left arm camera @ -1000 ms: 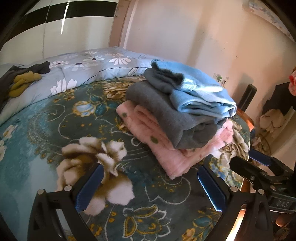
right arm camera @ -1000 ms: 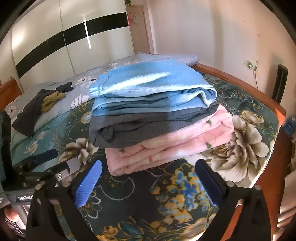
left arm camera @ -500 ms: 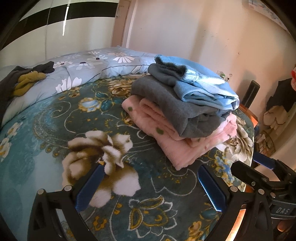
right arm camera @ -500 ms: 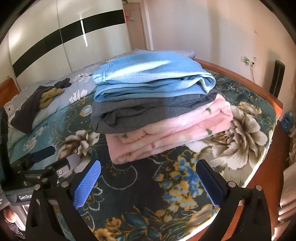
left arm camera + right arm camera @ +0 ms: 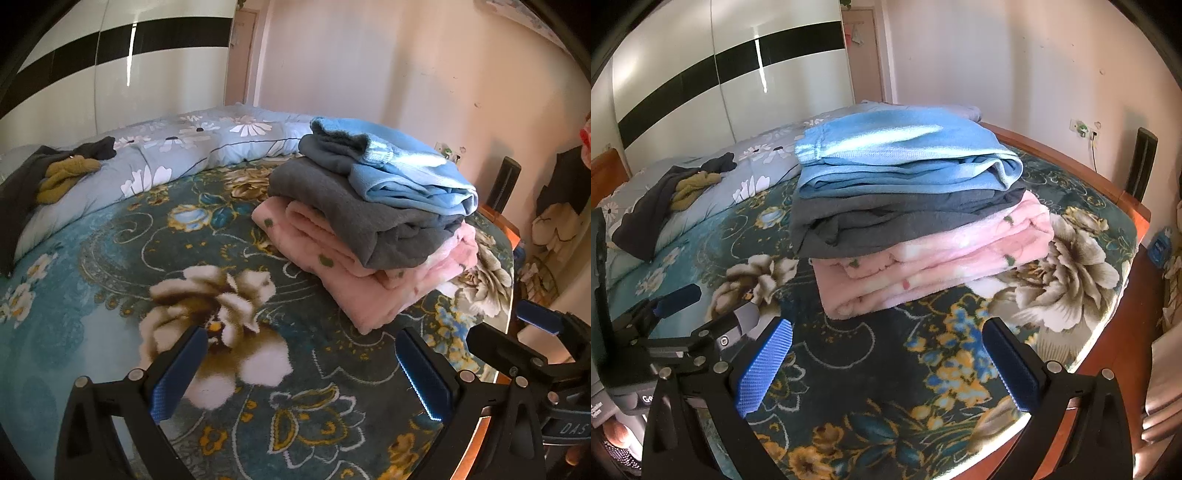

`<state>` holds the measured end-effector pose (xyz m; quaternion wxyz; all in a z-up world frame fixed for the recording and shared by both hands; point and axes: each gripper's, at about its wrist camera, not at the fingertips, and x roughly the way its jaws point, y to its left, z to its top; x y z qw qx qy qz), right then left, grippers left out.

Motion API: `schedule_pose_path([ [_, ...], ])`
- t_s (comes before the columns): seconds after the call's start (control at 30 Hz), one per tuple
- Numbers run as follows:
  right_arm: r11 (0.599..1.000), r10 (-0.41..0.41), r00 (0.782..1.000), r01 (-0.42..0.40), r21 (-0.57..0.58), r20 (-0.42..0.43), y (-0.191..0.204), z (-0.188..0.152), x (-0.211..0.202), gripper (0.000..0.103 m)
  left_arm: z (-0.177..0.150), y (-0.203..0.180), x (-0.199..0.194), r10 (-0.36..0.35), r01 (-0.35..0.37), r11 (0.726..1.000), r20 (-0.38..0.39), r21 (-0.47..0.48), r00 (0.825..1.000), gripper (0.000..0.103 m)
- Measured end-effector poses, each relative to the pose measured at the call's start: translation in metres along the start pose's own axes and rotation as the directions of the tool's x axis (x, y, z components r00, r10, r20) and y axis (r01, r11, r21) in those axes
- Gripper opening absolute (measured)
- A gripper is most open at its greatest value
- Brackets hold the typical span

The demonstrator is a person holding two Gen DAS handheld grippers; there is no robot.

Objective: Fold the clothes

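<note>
A stack of three folded garments sits on the bed: a light blue one (image 5: 901, 155) on top, a dark grey one (image 5: 886, 221) in the middle, a pink fleece one (image 5: 942, 266) at the bottom. The stack also shows in the left wrist view (image 5: 369, 221), right of centre. My left gripper (image 5: 301, 373) is open and empty, over the blanket in front and left of the stack. My right gripper (image 5: 886, 365) is open and empty, just in front of the stack. Unfolded dark and mustard clothes (image 5: 679, 188) lie on the quilt at the far left.
The bed has a teal floral blanket (image 5: 110, 258) and a pale blue flowered quilt (image 5: 207, 144) at the back. A wooden bed frame (image 5: 1126, 199) runs along the right edge. A wardrobe (image 5: 720, 74) and wall stand behind. The left gripper shows in the right wrist view (image 5: 679, 325).
Both grippers have drawn back from the stack, which looks smaller and farther now. Both stay open. The stack has not moved.
</note>
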<state>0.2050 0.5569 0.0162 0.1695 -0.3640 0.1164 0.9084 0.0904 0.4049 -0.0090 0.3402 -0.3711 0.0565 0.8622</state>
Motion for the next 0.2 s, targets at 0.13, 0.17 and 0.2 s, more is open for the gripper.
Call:
schedule_pose_path([
  [0.13, 1.0, 0.002, 1.0, -0.002, 0.002, -0.003, 0.0015, -0.0016, -0.0007, 0.103, -0.001, 0.0, -0.0018, 0.013, -0.013, 1.0, 0.007, 0.003, 1.0, 0.103],
  [0.17, 1.0, 0.002, 1.0, -0.002, 0.001, -0.003, 0.002, -0.0021, -0.001, 0.103, -0.0012, 0.0003, -0.0019, 0.012, -0.012, 1.0, 0.005, 0.002, 1.0, 0.103],
  [0.2, 1.0, 0.003, 1.0, -0.003, 0.001, -0.003, 0.0026, -0.0027, -0.0016, 0.103, -0.0013, 0.0007, -0.0021, 0.008, -0.008, 1.0, 0.004, -0.001, 1.0, 0.103],
])
